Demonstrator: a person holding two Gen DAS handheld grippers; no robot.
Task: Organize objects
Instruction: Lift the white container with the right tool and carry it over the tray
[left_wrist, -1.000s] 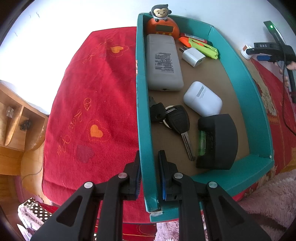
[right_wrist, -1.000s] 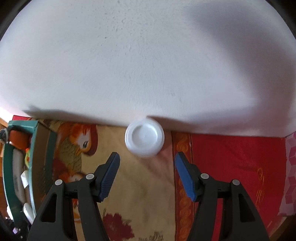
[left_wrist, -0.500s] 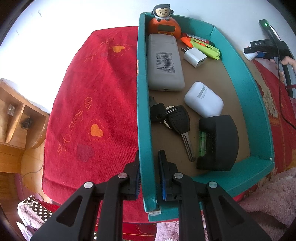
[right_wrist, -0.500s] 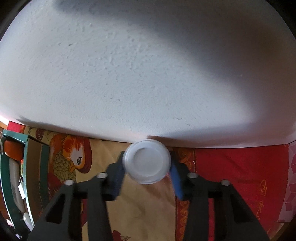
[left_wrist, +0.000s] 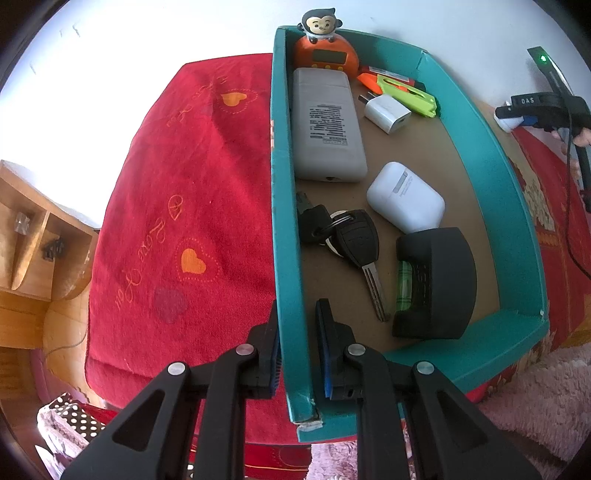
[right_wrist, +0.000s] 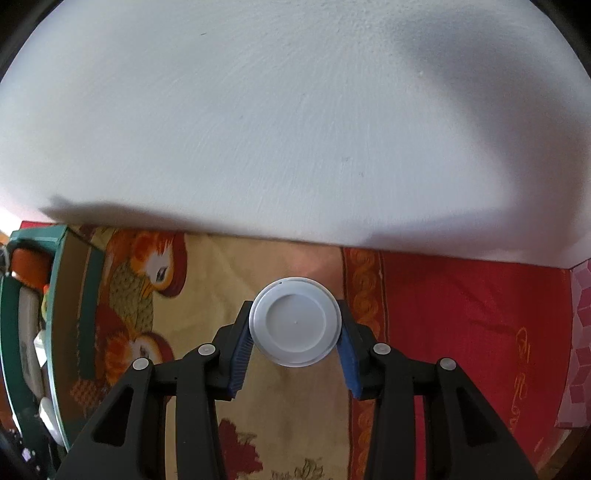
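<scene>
Holding the white round lid (right_wrist: 294, 322) between the blue pads of my right gripper (right_wrist: 294, 332), I judge the step in hand to be lifting it off the patterned cloth (right_wrist: 229, 406) and carrying it to the teal box (left_wrist: 491, 177). The lid sits just below the middle of the right wrist frame, close under the white wall (right_wrist: 295, 110), and the pads press its rim on both sides. It is thin and smooth, so I would lift straight and slowly before swinging toward the box, whose edge shows at the far left of that frame; a tilt could let the rim slip out of the pads.

My left gripper (left_wrist: 295, 347) is clamped narrow on the box's near left wall, low in the middle of the left wrist frame, one finger outside and one inside. I would keep that hold firm so the box does not slide on the red cloth (left_wrist: 184, 184) as the lid comes in.

Free floor shows in the box at the right centre, between the white earbud case (left_wrist: 406, 195) and the white charger plug (left_wrist: 388, 112); I would aim there, clear of the car key (left_wrist: 358, 240) and the black curved object (left_wrist: 436, 284).

My right gripper points steeply down at the cloth. My left slants down and forward along the box wall.
</scene>
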